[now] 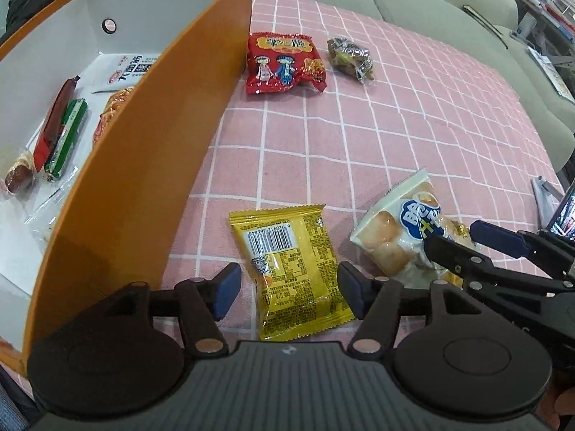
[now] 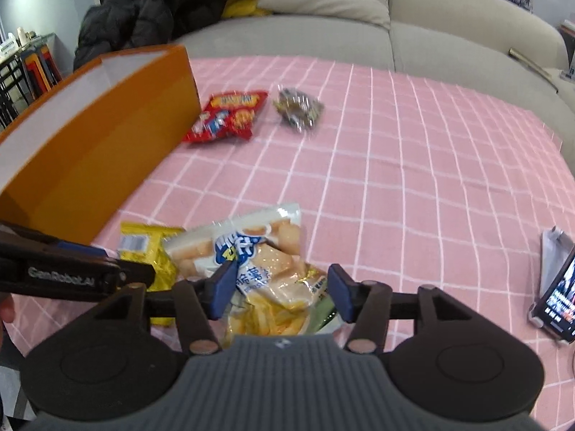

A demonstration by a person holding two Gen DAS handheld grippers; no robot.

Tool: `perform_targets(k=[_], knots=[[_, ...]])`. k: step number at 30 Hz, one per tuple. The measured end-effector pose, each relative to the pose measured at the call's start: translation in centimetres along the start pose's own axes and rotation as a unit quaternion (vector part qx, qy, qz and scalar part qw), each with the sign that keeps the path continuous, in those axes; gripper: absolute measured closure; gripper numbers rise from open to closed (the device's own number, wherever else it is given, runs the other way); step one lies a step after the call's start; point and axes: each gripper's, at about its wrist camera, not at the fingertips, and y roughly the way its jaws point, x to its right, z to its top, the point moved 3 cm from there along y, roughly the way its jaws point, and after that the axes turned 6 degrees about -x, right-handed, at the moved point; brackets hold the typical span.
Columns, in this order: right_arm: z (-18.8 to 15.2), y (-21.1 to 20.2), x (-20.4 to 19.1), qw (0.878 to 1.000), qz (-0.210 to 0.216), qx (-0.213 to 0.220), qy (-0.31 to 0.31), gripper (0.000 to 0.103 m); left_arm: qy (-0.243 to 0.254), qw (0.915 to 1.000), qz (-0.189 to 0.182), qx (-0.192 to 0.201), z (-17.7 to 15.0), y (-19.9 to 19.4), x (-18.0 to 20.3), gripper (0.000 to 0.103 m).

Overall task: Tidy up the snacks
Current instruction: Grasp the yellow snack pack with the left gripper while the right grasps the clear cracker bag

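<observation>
A yellow snack packet (image 1: 291, 262) lies barcode-up on the pink checked cloth (image 1: 413, 136), between the fingers of my left gripper (image 1: 289, 291), which is open; the pads do not press it. To its right lies a white bun packet (image 1: 391, 233) (image 2: 251, 244) with a fries packet (image 2: 273, 312) under it. My right gripper (image 2: 282, 294) stands open over both, one pad on each side. In the left wrist view the right gripper (image 1: 456, 239) reaches in from the right. The yellow packet (image 2: 151, 248) also shows in the right wrist view.
An orange box (image 1: 143, 143) (image 2: 90, 161) stands at the left, holding sausages (image 1: 57, 129) and other packets. A red snack bag (image 1: 284, 63) (image 2: 226, 115) and a clear brown-filled packet (image 1: 350, 58) (image 2: 298, 107) lie farther back. A phone on a stand (image 2: 557, 298) sits at the right; a sofa is behind.
</observation>
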Motion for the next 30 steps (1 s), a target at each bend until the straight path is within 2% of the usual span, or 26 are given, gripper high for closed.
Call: perform_targets(k=[3, 6, 10, 15, 22, 25, 30], knots=[[0.2, 0.7, 0.4, 1.000, 0.004, -0.007, 0.006, 0.046, -0.003, 1.0000, 0.000, -0.008, 0.2, 0.5, 0.2, 0.026], [0.2, 1.3, 1.0, 1.000, 0.004, -0.017, 0.018, 0.036, 0.002, 0.9999, 0.005, -0.015, 0.4, 1.0, 0.6, 0.022], [0.1, 1.9, 2.2, 0.998, 0.030, -0.028, 0.057, 0.029, 0.009, 0.9996, 0.017, -0.020, 0.9, 1.6, 1.1, 0.017], [-0.1, 2.2, 2.5, 0.996, 0.046, -0.033, 0.068, 0.027, 0.030, 0.9985, 0.035, -0.027, 1.0, 2.2, 1.6, 0.017], [0.0, 1.6, 1.0, 0.998, 0.038, -0.025, 0.051, 0.051, 0.062, 0.9960, 0.059, -0.025, 0.7, 2.3, 2.2, 0.033], [0.0, 1.1, 0.6, 0.998, 0.038, -0.023, 0.049, 0.064, 0.063, 0.9963, 0.055, -0.021, 0.6, 2.1, 2.0, 0.039], [0.0, 0.3, 0.1, 0.998, 0.037, -0.019, 0.050, 0.075, 0.061, 0.9970, 0.046, -0.015, 0.5, 1.9, 1.6, 0.041]])
